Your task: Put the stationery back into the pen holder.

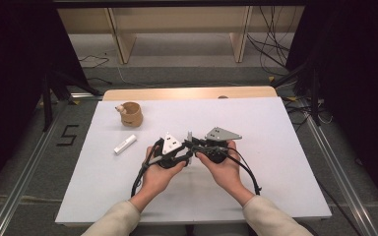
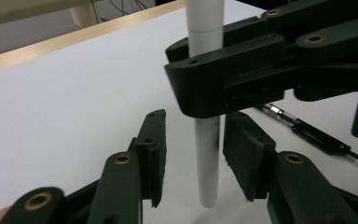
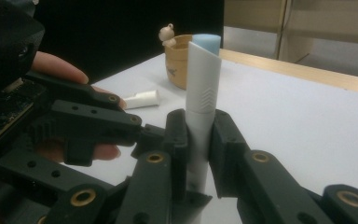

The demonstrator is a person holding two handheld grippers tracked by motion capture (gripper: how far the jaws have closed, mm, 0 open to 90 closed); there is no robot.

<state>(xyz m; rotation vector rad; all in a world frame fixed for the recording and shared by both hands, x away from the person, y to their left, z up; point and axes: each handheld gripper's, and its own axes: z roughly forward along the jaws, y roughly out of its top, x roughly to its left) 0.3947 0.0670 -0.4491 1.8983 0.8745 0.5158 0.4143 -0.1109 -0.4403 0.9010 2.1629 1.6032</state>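
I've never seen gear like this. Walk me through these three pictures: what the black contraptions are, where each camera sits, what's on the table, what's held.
A person holds two hand-operated grippers, each with two black jaws. The high view looks down on the white table; the other two cameras ride on the grippers. The right gripper is shut on an upright white pen-like tube with a blue tip. The left gripper has its jaws open around the tube's lower end, pads apart from it. On the table lie a white cap, a wooden cup and a thin black rod.

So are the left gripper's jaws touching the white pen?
Apart. The left gripper view shows the left gripper with bare table visible between each of its jaws and the white pen, which stands between them.
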